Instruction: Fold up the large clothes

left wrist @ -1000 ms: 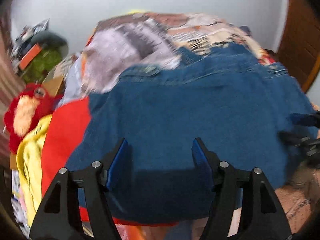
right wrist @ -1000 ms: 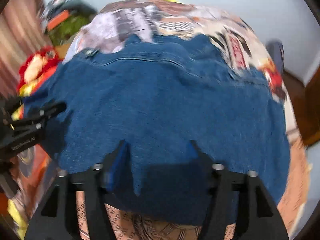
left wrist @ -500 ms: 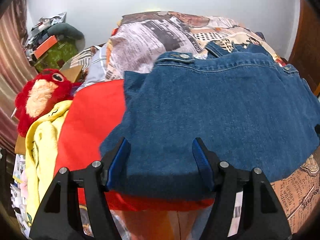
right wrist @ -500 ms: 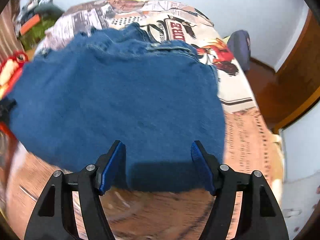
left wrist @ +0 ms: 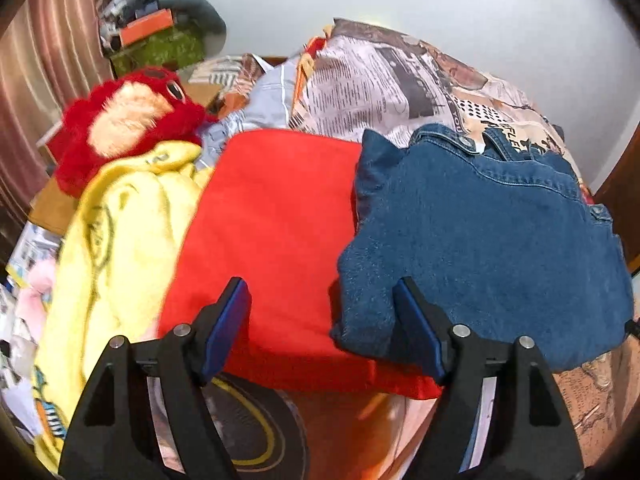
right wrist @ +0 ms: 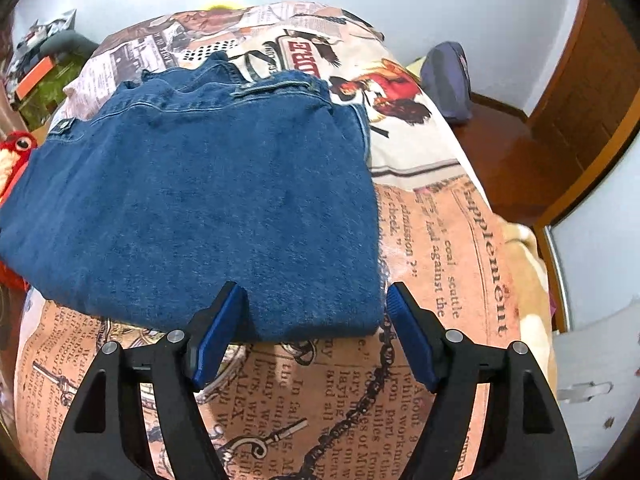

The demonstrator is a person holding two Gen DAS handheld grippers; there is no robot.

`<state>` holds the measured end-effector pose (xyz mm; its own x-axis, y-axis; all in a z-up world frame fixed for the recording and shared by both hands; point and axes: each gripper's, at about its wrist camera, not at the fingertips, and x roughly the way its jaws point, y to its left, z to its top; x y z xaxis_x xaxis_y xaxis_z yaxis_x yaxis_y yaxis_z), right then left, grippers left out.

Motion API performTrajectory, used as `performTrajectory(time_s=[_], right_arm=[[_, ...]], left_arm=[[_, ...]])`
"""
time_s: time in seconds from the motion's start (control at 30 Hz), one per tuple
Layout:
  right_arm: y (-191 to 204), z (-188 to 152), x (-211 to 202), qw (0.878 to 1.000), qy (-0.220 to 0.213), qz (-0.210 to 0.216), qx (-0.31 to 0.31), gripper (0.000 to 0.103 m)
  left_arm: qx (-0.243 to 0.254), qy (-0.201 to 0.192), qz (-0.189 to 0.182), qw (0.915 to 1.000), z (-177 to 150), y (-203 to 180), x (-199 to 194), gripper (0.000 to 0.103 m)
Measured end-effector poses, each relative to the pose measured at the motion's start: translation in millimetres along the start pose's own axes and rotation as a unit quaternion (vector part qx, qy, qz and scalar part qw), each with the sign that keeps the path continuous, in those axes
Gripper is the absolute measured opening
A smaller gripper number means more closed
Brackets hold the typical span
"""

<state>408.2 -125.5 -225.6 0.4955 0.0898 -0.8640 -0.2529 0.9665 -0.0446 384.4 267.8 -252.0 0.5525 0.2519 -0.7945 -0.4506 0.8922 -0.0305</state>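
Observation:
A folded blue denim garment (right wrist: 192, 208) lies flat on the newspaper-print bedspread (right wrist: 440, 248); it also shows in the left wrist view (left wrist: 488, 240), its left edge resting on a folded red garment (left wrist: 272, 240). My left gripper (left wrist: 322, 312) is open and empty, just above the near edges of the red and denim pieces. My right gripper (right wrist: 314, 312) is open and empty, at the denim's near right corner.
A crumpled yellow garment (left wrist: 116, 248) and a red plush toy (left wrist: 128, 120) lie left of the red piece. A cluttered pile (left wrist: 160, 28) stands at the back left by a curtain. A wooden door (right wrist: 592, 80) and a dark bag (right wrist: 448, 80) are to the right.
Both grippers have pulled back toward me from over the denim, the left one shifting left over the red garment and the right one to the denim's right corner. The denim lies still.

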Motion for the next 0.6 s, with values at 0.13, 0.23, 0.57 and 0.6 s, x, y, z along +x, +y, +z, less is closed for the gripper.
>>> performTrajectory(time_s=[0.13,0.23,0.57,0.6], right_arm=[[19,7,-16,0.999,-0.028,0.005,-0.033,0.071],[38,15,-27,0.997,-0.050,0.024,-0.053,0.071],[84,10,1,0.993,-0.027,0.050,-0.102,0.071],[85,9,4,0.993,-0.026,0.050,-0.105,0.071]], left_arm=[[0.008,-0.011,-0.021,0.9997,-4,-6,-15,0.076],[0.000,0.007,-0.078,0.9970,-7,-9,-19,0.076],[-0.049,0.077,-0.186,0.9782,-35,-27,12,0.073],[-0.052,0.079,-0.198,0.9757,-36,-30,14,0.073]])
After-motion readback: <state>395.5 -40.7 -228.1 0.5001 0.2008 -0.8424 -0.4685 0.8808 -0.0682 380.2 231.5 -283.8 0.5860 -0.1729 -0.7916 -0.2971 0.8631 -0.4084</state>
